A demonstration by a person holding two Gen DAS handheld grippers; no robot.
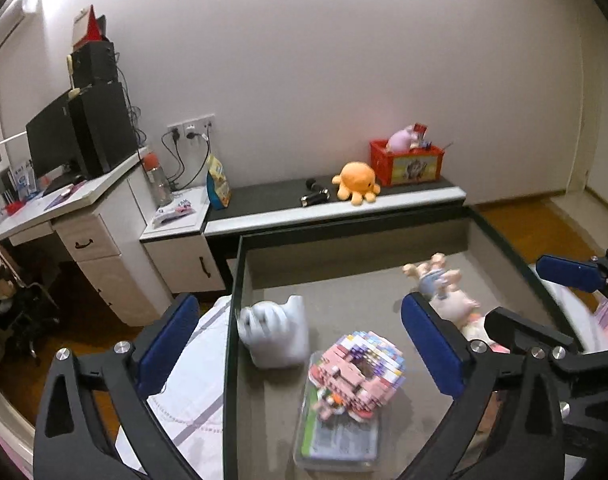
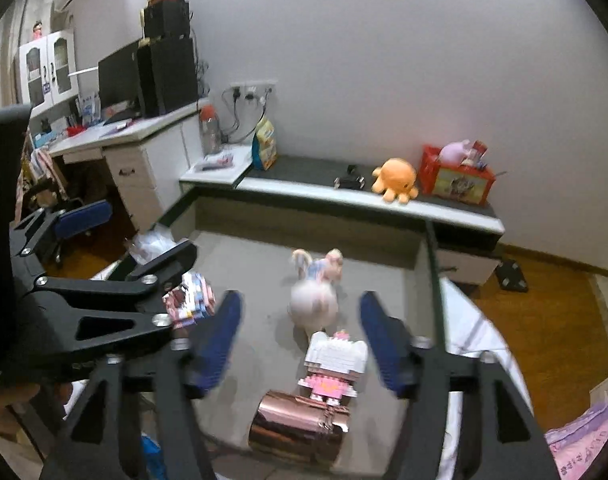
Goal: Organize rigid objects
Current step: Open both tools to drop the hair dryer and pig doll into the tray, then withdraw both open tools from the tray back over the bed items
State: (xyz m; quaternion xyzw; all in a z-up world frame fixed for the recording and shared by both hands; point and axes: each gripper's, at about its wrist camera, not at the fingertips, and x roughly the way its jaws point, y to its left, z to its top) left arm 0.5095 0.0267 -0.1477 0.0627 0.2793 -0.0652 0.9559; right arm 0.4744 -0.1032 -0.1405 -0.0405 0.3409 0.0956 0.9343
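Note:
A grey felt-lined box (image 1: 235,280) holds the toys. In the left wrist view a white bear-like figure (image 1: 274,332), a pink block model (image 1: 357,374) on a clear case and a doll (image 1: 443,288) lie inside. My left gripper (image 1: 302,346) hangs open above the block model, with nothing between its pads. At the right edge is my right gripper (image 1: 543,300). In the right wrist view my right gripper (image 2: 302,344) is open over a white and pink block figure (image 2: 335,364) and a copper cylinder (image 2: 300,428). The doll (image 2: 315,292) is blurred. My left gripper (image 2: 124,240) shows at left.
The box (image 2: 432,264) rests on a white sheet (image 1: 192,392). Behind it runs a low bench (image 1: 343,208) with an orange octopus plush (image 1: 357,182), a red crate (image 1: 407,164) and a black item (image 1: 315,197). A desk with a monitor (image 1: 52,140) stands at left, above wood floor (image 2: 543,304).

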